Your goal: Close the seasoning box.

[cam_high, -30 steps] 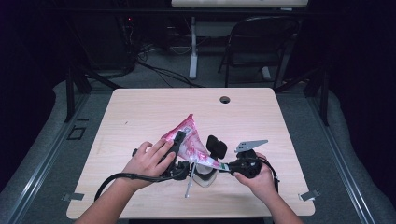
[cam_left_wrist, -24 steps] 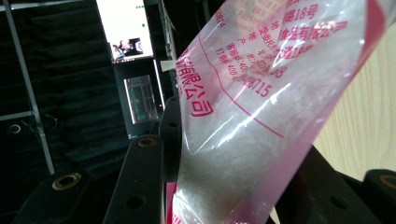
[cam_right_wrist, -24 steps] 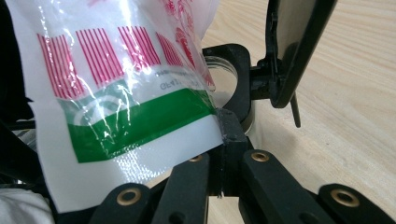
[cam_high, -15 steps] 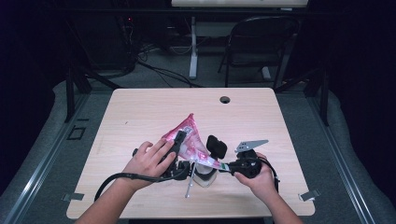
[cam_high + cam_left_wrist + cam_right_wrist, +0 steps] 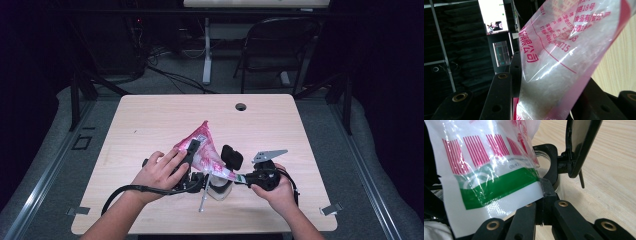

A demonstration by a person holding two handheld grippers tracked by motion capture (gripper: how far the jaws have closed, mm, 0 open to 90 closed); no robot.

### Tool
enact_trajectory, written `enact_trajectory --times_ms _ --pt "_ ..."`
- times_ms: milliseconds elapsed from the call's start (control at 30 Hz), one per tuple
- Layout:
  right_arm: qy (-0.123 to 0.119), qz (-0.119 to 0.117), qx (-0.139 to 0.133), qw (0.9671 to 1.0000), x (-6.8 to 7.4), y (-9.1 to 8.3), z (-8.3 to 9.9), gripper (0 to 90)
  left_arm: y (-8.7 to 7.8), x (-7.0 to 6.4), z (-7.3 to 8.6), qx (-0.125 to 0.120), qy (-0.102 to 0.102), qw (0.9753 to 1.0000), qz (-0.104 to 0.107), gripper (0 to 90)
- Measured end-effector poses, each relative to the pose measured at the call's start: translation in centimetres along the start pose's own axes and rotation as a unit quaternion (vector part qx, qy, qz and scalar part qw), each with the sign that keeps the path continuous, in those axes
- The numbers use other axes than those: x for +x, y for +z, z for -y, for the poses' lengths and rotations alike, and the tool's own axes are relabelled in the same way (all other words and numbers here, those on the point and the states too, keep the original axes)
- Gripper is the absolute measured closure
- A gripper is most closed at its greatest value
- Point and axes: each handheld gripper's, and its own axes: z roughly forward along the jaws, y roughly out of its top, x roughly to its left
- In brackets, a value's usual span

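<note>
The pink-printed plastic bag (image 5: 202, 150) is sitting above the near middle of the wooden surface (image 5: 150, 120), its long axis slanting from a peaked corner pointing up and away from the person down to a green-and-white end low at the right, just over a small clear jar (image 5: 218, 189) with a black flip lid (image 5: 231, 156) standing open. The left tongs (image 5: 192, 148) are reaching forward along the bag, jaws closed on its pink film beside white granules, with the left hand (image 5: 161, 171) lying palm-down over the handle. The right tongs (image 5: 239, 177) are pointing leftward, jaws pinched shut on the bag's lower green-striped edge, the right hand (image 5: 275, 189) wrapping the grip from below. Compared with the earlier frames, bag, hands and tongs are staying in nearly the same pose.
</note>
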Motion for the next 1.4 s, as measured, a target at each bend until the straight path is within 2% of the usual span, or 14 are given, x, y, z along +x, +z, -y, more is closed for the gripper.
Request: enact_trajectory --times_ms 233,467,767,1100,1133,1200,1400 --pt "0.001 -0.001 -0.002 1.0000 0.01 0.02 0.01 90.0 -0.10 0.11 -0.08 -0.003 0.007 0.9999 -0.009 66.2" --pt "0.001 -0.001 -0.002 1.0000 0.01 0.01 0.01 90.0 -0.10 0.16 -0.13 -0.004 0.006 0.9999 -0.009 66.2" --pt "0.000 0.000 0.000 1.0000 -0.02 -0.01 0.01 90.0 -0.17 0.32 -0.21 -0.001 0.015 0.9998 -0.013 66.3" --pt "0.002 -0.002 -0.002 1.0000 -0.04 -0.01 0.03 90.0 -0.19 0.36 -0.26 -0.002 0.008 0.9999 -0.013 66.3" --pt "0.001 -0.002 -0.002 1.0000 -0.05 -0.01 0.03 90.0 -0.23 0.47 -0.31 -0.004 0.017 0.9997 -0.018 66.3" --pt "0.003 -0.003 -0.004 1.0000 -0.04 0.01 0.06 90.0 -0.21 0.43 -0.33 -0.005 0.012 0.9998 -0.017 66.3" --pt "0.000 -0.003 -0.002 1.0000 -0.08 -0.07 0.03 90.0 -0.27 0.63 -0.40 -0.004 0.020 0.9996 -0.021 66.3"
